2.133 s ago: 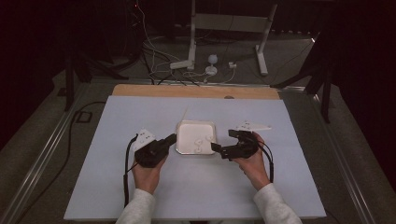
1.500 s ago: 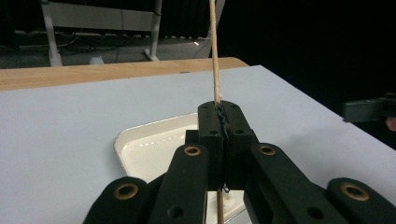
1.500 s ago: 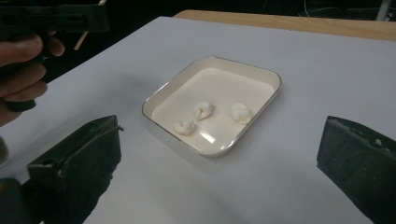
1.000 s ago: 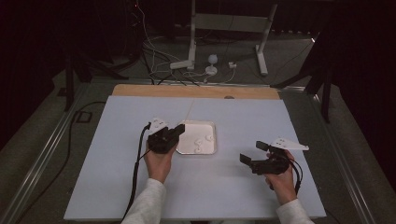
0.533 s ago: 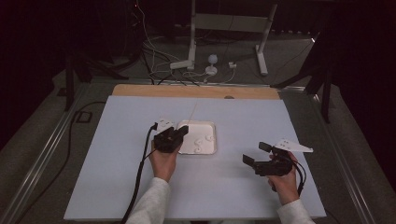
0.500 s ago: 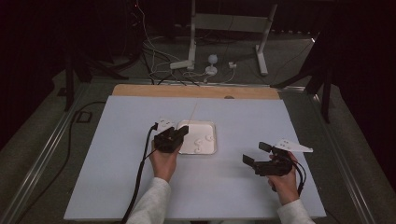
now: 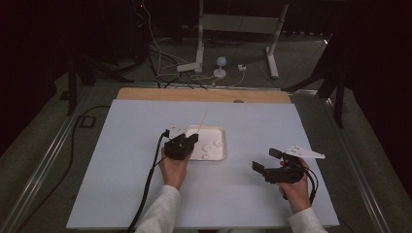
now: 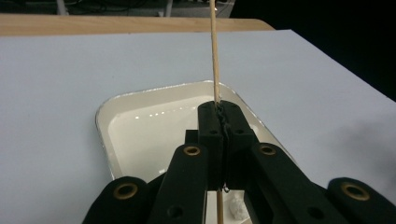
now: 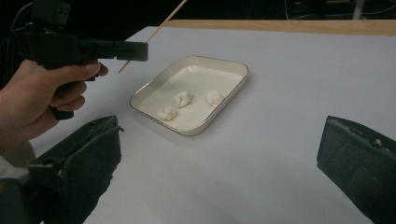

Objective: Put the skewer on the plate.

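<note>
High view: white counter (image 7: pixel 121 160) with a wooden strip along its far edge. A shallow white tray (image 7: pixel 219 130) sits near the counter's middle, a few small white lumps (image 7: pixel 208 151) inside. The left gripper (image 7: pixel 188 141) is at the tray's left rim, held in the person's left hand (image 7: pixel 174 171), and a thin wooden skewer (image 7: pixel 201 120) rises from it toward the far edge. The right gripper (image 7: pixel 266 161) hovers toward the counter's right edge, well apart from the tray, jaws spread with nothing between them. Left gripper view: the left gripper (image 8: pixel 219 122) has its jaws pressed together, clamped on the skewer (image 8: pixel 214 46), which runs upright through the closed jaws and out the top. The tray (image 8: pixel 107 122) lies directly beyond and beneath the jaws; one white lump (image 8: pixel 237 208) shows below them. Right gripper view: the right gripper (image 9: pixel 219 161) has its jaws wide apart, empty, over bare counter (image 9: pixel 289 84). Beyond them, the tray (image 9: pixel 233 88) holds three lumps (image 9: pixel 183 99), grouped toward its near side. The left gripper (image 9: pixel 137 50) sits left of the tray, the skewer (image 9: pixel 154 31) slanting up through it.
</note>
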